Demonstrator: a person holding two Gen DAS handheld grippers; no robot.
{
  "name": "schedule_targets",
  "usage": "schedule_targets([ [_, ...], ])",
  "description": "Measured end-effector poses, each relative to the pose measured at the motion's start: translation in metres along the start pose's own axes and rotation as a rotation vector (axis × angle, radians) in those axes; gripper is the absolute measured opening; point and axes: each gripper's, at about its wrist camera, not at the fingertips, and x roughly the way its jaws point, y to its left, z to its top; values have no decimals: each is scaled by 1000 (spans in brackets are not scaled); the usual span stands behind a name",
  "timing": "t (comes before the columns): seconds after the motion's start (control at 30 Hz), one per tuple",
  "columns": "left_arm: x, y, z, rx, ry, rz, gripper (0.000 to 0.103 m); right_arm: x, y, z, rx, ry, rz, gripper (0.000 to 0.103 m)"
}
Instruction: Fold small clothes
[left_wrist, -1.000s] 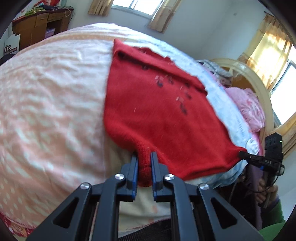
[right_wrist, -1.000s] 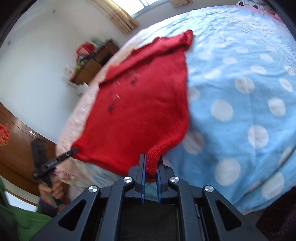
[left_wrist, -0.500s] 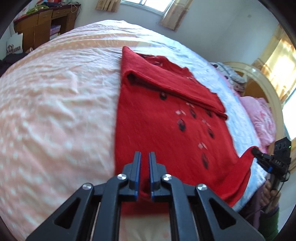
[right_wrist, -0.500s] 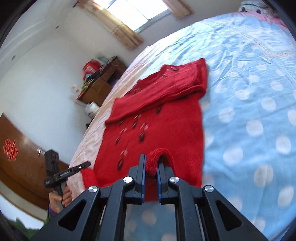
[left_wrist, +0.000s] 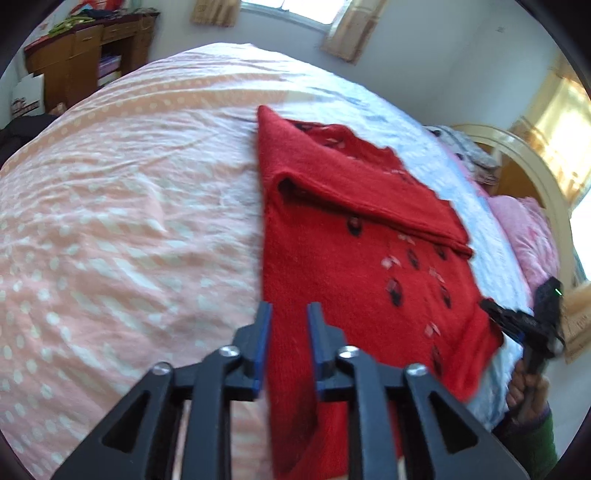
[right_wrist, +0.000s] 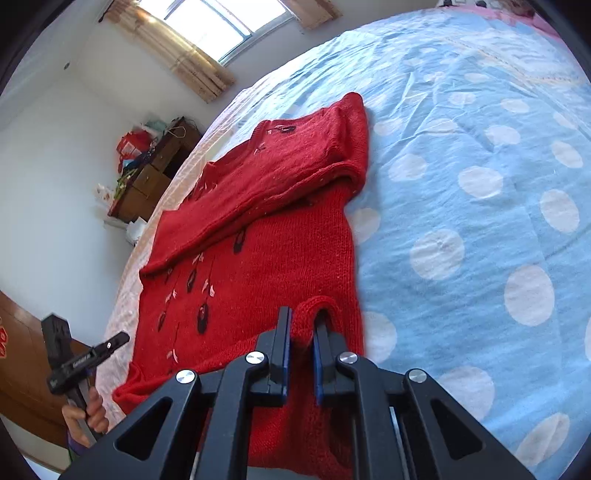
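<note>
A red knitted sweater (left_wrist: 354, 251) with dark and pink leaf marks lies on the bed, its sleeves folded across the chest; it also shows in the right wrist view (right_wrist: 266, 236). My left gripper (left_wrist: 289, 325) is open over the sweater's left bottom corner, with the cloth loose between the jaws. My right gripper (right_wrist: 303, 328) is shut on the sweater's right bottom hem, which bulges up in a loop between the jaws. Each gripper shows at the edge of the other's view.
The bed has a pink dotted cover (left_wrist: 110, 221) on the left and a blue cover with white spots (right_wrist: 480, 184) on the right. A wooden desk (left_wrist: 85, 48) stands by the far wall. A wooden headboard (left_wrist: 532, 177) and pink pillows stand at the right.
Both grippers carried the sweater's bottom hem forward and down onto the bed. The left gripper has opened and let go of the hem. The right gripper still holds it.
</note>
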Motion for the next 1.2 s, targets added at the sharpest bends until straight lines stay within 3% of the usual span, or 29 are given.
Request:
schedule_targets([
  [0.03,-6,-2,-5,18,-3,-35,35,-4,0,0,10,-7,18,10],
  [0.1,-19,-7,-19,67,-9,-105,59,-13,3,-1,10,-39,48,13],
  [0.17,-26,-13,-34,117,-10,-149,78,-25,7,-2,-5,-82,52,34],
  [0.2,-27,-17,-42,144,-9,-154,81,-33,9,-4,-17,-122,51,59],
  [0.23,-26,-20,-46,160,-8,-152,81,-43,11,-7,-30,-169,51,68],
  [0.27,-24,-23,-51,175,-5,-149,79,-49,13,-9,-41,-198,49,68],
  [0.33,-18,-26,-57,181,7,-151,64,-58,16,-12,-53,-204,38,68],
  [0.37,-12,-26,-59,181,24,-151,49,-61,15,-14,-54,-206,41,68],
  [0.4,-7,-27,-60,180,36,-143,43,-66,14,-17,-54,-211,37,68],
  [0.67,5,-25,-58,132,17,-118,43,-79,11,-44,-101,-196,-40,68],
  [1.1,12,-20,-56,101,-5,-126,43,-67,16,-55,-99,-163,-37,68],
  [1.17,12,-22,-59,115,-19,-106,36,-68,16,-55,-108,-170,-49,68],
  [1.2,12,-23,-61,117,-25,-90,23,-69,16,-54,-116,-174,-60,68],
])
